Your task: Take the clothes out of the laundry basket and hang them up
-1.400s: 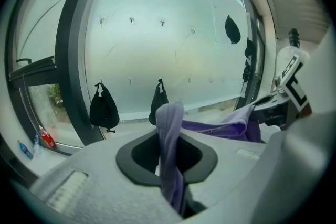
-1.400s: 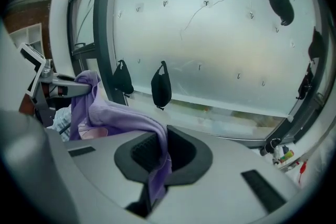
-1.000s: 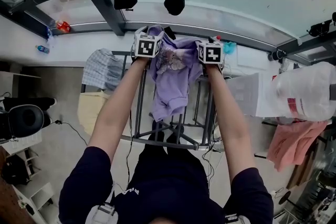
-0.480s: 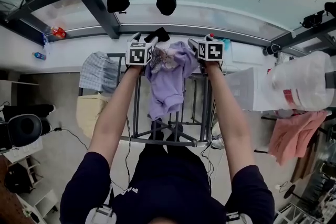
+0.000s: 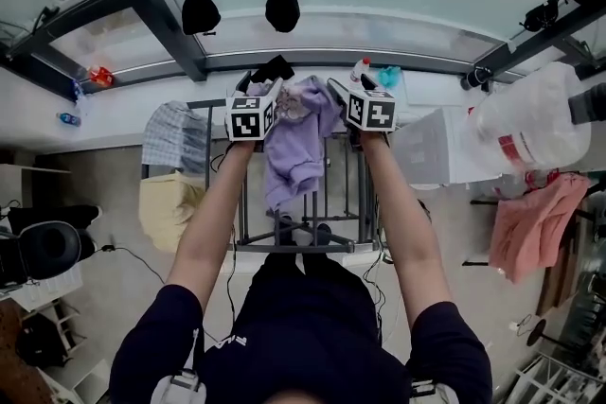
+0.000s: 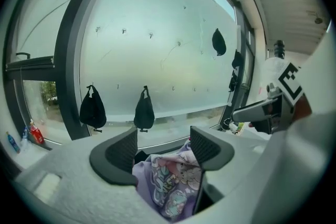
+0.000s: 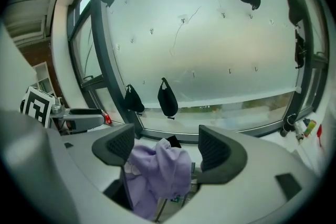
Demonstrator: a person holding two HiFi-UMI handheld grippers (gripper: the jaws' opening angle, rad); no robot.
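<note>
A purple top (image 5: 295, 142) with a cartoon print hangs over the top bar of a metal drying rack (image 5: 248, 203). My left gripper (image 5: 260, 79) is at its left shoulder and my right gripper (image 5: 348, 87) at its right. Both have just been opening, and their pads press on nothing. In the left gripper view the open left gripper (image 6: 163, 139) stands above the printed top (image 6: 169, 186), with the right gripper (image 6: 273, 110) off to the side. In the right gripper view the open right gripper (image 7: 167, 139) is above the bunched top (image 7: 157, 170).
A checked cloth (image 5: 175, 132) hangs on the rack's left end above a yellow basket (image 5: 166, 208). A white crate (image 5: 436, 156), a plastic bag (image 5: 535, 123) and a pink cloth (image 5: 530, 227) are at the right. Two black bags (image 5: 199, 11) (image 5: 282, 5) hang on the frosted window.
Both grippers let go of the purple top's shoulders, opened and drew up and away from it. The top stays draped over the rack bar.
</note>
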